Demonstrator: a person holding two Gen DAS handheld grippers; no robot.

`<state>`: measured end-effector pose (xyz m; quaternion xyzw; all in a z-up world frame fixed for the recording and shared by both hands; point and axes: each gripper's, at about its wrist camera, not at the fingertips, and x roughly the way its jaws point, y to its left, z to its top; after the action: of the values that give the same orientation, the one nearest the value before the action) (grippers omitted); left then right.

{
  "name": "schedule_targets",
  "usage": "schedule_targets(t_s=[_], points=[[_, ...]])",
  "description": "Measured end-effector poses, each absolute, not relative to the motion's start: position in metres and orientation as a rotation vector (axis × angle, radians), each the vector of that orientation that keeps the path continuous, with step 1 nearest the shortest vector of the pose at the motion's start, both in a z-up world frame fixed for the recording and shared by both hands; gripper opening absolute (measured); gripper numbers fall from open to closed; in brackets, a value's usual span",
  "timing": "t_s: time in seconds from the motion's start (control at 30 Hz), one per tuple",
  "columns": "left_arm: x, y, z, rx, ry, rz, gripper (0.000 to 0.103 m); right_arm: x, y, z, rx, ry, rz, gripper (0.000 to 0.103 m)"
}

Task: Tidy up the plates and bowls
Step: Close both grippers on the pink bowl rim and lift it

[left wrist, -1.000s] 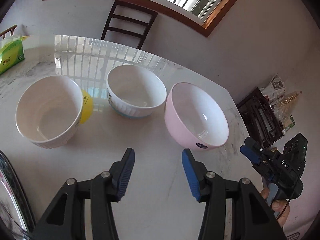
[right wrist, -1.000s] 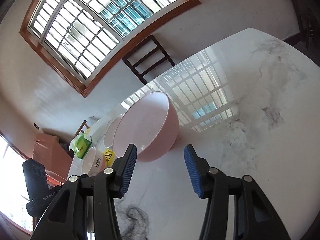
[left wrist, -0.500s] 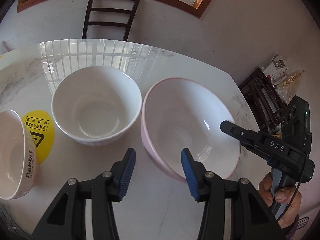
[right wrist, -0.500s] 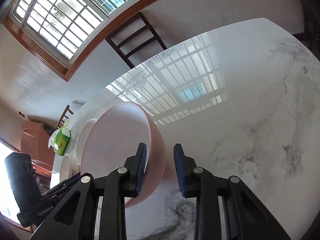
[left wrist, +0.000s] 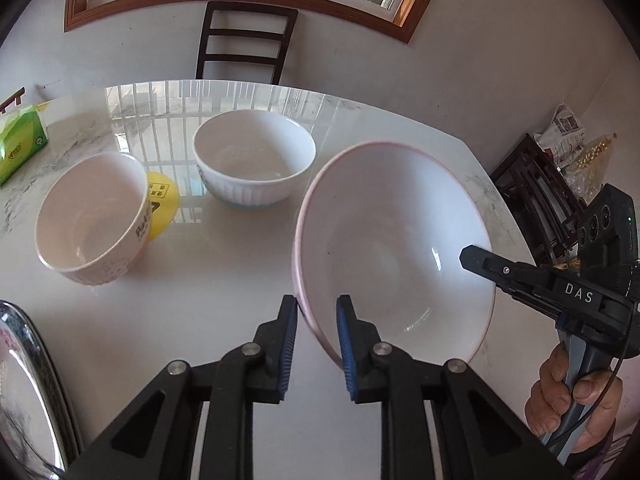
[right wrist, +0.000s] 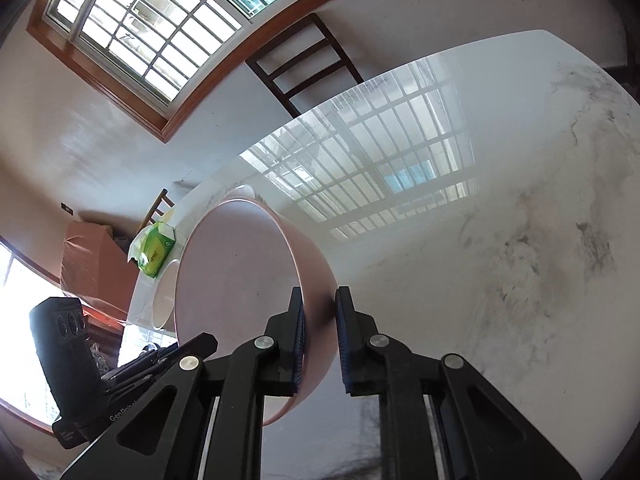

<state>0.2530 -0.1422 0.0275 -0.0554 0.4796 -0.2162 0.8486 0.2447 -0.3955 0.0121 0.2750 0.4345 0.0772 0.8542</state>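
Note:
A pink bowl (left wrist: 392, 248) stands tilted on the marble table (left wrist: 200, 300), its mouth turned towards me. My left gripper (left wrist: 317, 312) straddles its near left rim; the jaws are closing, the rim runs between them, and a gap still shows at the inner pad. On the opposite rim my right gripper (right wrist: 320, 308) is shut, one pad inside the pink bowl (right wrist: 240, 280) and one outside. The left wrist view shows that gripper's tip (left wrist: 472, 259) inside the bowl. A white bowl with a blue foot (left wrist: 254, 160) and a cream lettered bowl (left wrist: 90, 216) stand further left.
A yellow disc (left wrist: 162, 204) lies beside the cream bowl. A green tissue pack (left wrist: 20, 144) sits at the table's far left. A shiny metal rim (left wrist: 24, 380) shows at the lower left. A dark chair (left wrist: 244, 40) stands behind the table, a dark wooden rack (left wrist: 536, 200) off its right edge.
Both grippers have come in onto the pink bowl and narrowed. The right one has shut on its rim, the left one now straddles the opposite rim, and the bowl has tipped up.

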Motion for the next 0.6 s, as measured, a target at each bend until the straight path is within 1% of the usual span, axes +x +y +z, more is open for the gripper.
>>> schedule_targets(t_s=[0.17,0.33,0.6], points=[[0.191,-0.099,0.035,-0.119,0.998,-0.446,0.02,0.189,-0.357,0.014,0.566,0.939,0.244,0.015],[0.143,-0.063,0.032,-0.137,1.005,-0.428,0.02,0.141,-0.32,0.009,0.555,0.952,0.304,0.017],[0.112,-0.033,0.024,-0.15,1.028,-0.42,0.02,0.107,-0.289,0.005,0.548,0.959,0.334,0.018]])
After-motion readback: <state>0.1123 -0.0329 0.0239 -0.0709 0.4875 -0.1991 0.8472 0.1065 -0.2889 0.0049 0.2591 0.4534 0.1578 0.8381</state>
